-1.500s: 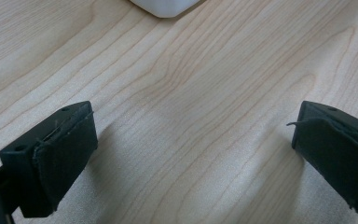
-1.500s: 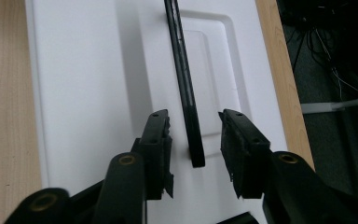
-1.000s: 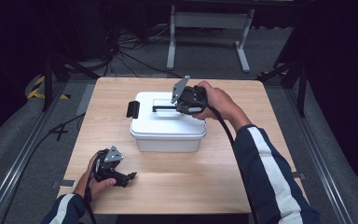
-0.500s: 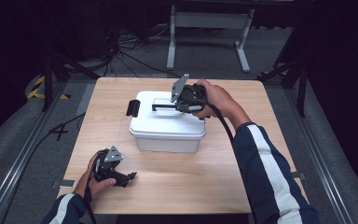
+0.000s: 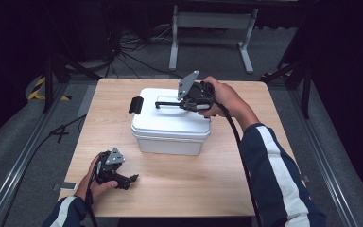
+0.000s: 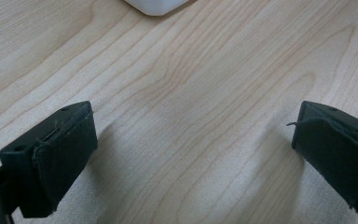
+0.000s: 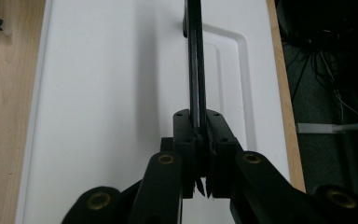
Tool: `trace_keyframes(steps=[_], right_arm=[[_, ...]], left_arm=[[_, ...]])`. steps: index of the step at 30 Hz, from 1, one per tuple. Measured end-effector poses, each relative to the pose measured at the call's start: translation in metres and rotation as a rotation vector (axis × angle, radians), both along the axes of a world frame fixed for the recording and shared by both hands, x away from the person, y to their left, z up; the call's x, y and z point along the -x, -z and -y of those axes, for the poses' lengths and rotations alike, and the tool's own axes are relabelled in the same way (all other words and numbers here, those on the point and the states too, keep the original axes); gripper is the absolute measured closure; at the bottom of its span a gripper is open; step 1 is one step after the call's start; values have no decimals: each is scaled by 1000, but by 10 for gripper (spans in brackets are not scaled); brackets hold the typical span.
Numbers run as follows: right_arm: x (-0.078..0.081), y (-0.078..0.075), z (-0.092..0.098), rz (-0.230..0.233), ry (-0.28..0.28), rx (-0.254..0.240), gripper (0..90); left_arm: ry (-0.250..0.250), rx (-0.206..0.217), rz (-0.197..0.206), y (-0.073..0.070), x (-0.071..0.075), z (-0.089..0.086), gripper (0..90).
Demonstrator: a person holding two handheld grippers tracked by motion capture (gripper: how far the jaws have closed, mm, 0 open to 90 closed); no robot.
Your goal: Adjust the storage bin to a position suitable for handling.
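Right gripper (image 7: 199,140) clamps black handle (image 7: 196,60) of white box (image 5: 170,123) (handle's far end cut off); left gripper (image 6: 191,154) wide open, empty, over wood table (image 6: 191,93).

No readable text, label or number on anything.

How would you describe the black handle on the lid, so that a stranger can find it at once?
Start at the wooden table and find the white box near its middle. On the box's lid, the thin black handle stands raised, with the right gripper shut on its end. The other black part, the latch, sits on the box's left edge instead.
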State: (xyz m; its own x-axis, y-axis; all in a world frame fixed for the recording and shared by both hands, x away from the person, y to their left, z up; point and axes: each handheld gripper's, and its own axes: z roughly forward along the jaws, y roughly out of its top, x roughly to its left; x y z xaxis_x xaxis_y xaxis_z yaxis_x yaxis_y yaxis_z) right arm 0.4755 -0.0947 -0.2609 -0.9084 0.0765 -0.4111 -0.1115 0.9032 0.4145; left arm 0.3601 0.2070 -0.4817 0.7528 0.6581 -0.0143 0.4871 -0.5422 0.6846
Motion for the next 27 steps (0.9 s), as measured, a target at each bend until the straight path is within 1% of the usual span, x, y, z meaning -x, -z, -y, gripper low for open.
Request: trace_keyframes(steps=[2,6,10,14,19,21,23,27], right_arm=[[0,-3,4,9,-3,-16,850],[2,-8,11,14,-6,-26,849],[5,-13,23,21,4,-56,849],[6,-18,34,33,18,-58,849],[9,-23,52,28,35,-66,849],[10,-25,63,29,48,-67,849],[10,-26,66,27,50,-69,849],[13,-29,87,28,79,-79,849]], left_arm=[[0,-1,0,0,0,0,4],[0,0,0,0,0,0,4],[0,0,0,0,0,0,4],[2,3,1,0,0,0,3],[3,3,1,0,0,0,4],[4,2,2,0,0,0,4],[3,3,1,0,0,0,4],[3,3,2,0,0,0,3]])
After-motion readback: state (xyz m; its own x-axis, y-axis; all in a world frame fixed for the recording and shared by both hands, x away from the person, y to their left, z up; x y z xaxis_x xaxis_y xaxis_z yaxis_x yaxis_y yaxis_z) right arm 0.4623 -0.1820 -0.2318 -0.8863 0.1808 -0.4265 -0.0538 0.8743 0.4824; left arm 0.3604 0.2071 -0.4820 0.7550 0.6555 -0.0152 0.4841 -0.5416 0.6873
